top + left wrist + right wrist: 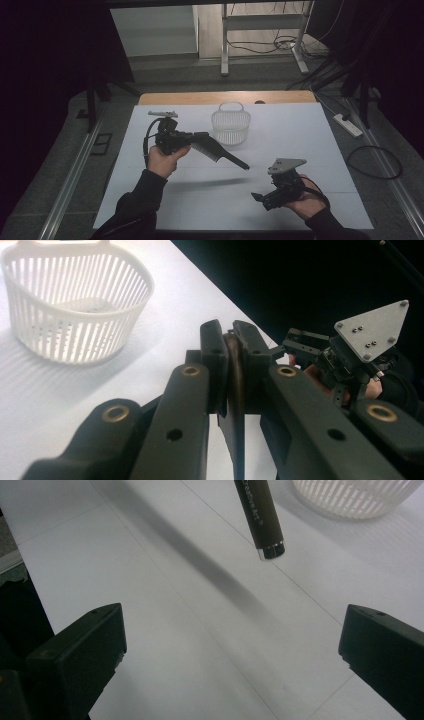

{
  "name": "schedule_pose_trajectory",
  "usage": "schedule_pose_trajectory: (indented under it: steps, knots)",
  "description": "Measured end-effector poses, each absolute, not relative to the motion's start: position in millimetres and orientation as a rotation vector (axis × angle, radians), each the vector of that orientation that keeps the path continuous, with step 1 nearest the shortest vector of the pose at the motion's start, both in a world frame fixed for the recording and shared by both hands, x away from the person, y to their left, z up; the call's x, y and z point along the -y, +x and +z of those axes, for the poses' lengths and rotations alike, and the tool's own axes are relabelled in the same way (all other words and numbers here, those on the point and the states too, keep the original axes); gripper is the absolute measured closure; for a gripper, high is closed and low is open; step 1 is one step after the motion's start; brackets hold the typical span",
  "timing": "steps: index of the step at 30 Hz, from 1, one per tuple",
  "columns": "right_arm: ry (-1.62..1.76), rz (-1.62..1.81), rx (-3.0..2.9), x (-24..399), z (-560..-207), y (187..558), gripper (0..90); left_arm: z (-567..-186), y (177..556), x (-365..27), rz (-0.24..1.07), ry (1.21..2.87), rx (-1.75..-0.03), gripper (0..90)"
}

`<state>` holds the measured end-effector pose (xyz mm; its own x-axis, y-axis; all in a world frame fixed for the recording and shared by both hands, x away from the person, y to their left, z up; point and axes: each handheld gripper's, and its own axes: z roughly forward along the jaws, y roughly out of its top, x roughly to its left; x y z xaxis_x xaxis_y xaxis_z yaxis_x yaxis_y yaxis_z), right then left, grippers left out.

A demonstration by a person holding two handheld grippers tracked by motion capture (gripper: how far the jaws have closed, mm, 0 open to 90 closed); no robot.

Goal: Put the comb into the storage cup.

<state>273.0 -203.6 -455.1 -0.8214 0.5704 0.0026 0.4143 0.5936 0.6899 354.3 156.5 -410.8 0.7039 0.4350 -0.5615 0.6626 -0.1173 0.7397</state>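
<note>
The left tool [200,137] grips a comb [220,152] over the white table [310,130]; the right tool [260,197] gapes, dark room around.

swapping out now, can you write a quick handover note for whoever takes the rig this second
Left gripper: shut on the black comb, held above the table, handle end pointing toward the right gripper.
Right gripper: open, nothing between its jaws, low over the white table, just short of the comb's handle tip.
White basket: upright at the far middle of the table, apparently empty, just beyond the comb.
Done: comb is lifted and in the left gripper's hold.
Left: probably setting the comb into the basket, or passing it to the right gripper first; neither has happened yet.
</note>
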Motion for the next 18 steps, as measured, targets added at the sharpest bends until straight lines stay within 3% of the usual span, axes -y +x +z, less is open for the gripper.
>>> schedule_pose_trajectory:
  steps: [18]
  knots:
    - [0.866, 1.024, -2.577, 219.6, -454.8, 268.3, 0.0, -399.4, 362.6, -166.9, -0.206, 1.731, -0.908, 83.6]
